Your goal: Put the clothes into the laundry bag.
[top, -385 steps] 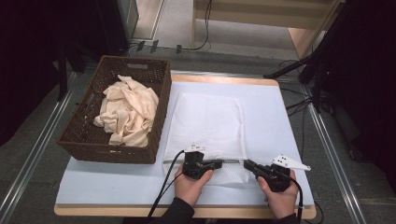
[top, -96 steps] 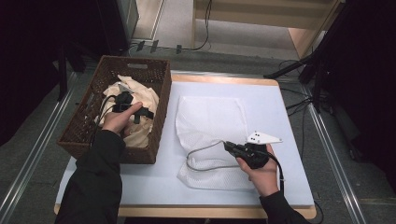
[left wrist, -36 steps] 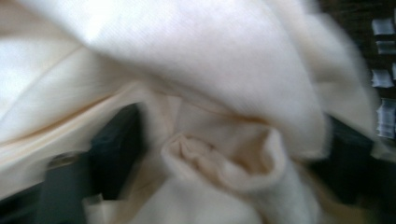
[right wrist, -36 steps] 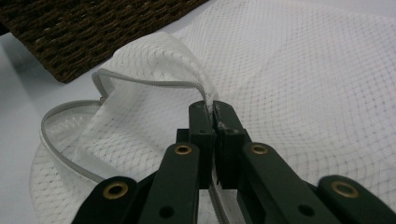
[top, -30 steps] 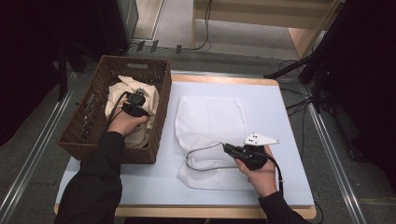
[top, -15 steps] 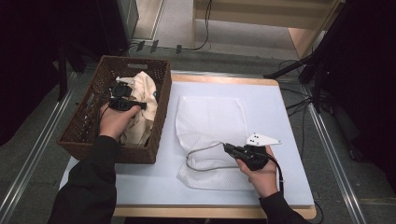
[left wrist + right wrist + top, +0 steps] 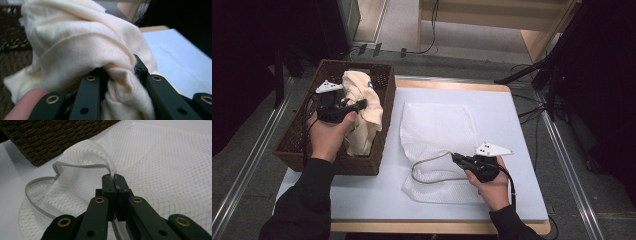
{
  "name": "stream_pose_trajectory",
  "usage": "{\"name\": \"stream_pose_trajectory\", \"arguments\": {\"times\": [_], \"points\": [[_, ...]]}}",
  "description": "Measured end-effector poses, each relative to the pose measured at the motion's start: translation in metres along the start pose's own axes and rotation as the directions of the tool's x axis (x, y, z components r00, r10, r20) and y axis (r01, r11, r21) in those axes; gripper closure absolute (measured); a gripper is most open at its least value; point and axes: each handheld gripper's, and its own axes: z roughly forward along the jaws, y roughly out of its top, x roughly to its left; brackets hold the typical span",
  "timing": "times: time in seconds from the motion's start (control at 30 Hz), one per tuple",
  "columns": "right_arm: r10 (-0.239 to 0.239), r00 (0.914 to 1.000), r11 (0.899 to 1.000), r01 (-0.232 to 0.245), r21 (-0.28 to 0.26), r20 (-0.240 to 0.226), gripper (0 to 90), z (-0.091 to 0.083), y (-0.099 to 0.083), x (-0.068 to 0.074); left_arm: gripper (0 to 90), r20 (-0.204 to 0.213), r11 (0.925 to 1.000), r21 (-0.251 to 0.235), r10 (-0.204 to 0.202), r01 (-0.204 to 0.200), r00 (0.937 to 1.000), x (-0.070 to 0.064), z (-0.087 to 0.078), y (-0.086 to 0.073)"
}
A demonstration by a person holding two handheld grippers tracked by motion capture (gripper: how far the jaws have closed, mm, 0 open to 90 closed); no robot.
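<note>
A cream cloth (image 7: 363,107) hangs lifted above the brown wicker basket (image 7: 297,142) at the table's left. My left gripper (image 7: 360,104) is shut on a fold of that cloth (image 7: 82,47), which bunches between the jaws in the left gripper view. A white mesh bag (image 7: 437,135) lies flat on the pale blue table top. My right gripper (image 7: 455,158) is shut on the bag's grey-edged rim (image 7: 82,165) and holds it raised, so the mouth gapes toward the basket (image 7: 57,137).
The wooden table edge (image 7: 447,84) runs along the far side. Metal rails (image 7: 564,150) flank the table on both sides. A dark stand and cables (image 7: 542,75) sit beyond the far right corner.
My left gripper has lifted the cream cloth up out of the basket and drawn it toward the basket's right side. The right gripper has stayed put, holding the bag's rim.
</note>
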Motion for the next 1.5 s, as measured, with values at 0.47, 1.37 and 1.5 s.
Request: {"name": "stream_pose_trajectory", "arguments": {"times": [0.47,1.37,1.5], "points": [[0.011,0.9999,1.000,-0.011,-0.012,0.002,89.4,-0.002,0.000,-0.002,74.2,0.261,0.9919,-0.052,0.125,-0.116,0.9572,-0.101,-0.009,-0.025],[0.060,0.9982,0.997,-0.060,-0.045,0.003,89.3,-0.008,0.008,-0.001,65.3,0.423,0.9546,0.183,0.139,-0.235,0.8953,-0.233,0.077,-0.168],[0.056,0.9983,0.998,-0.056,-0.040,0.012,89.3,-0.008,0.006,-0.003,48.7,0.427,0.9520,0.159,0.173,-0.262,0.8877,-0.234,0.068,-0.165]]}}
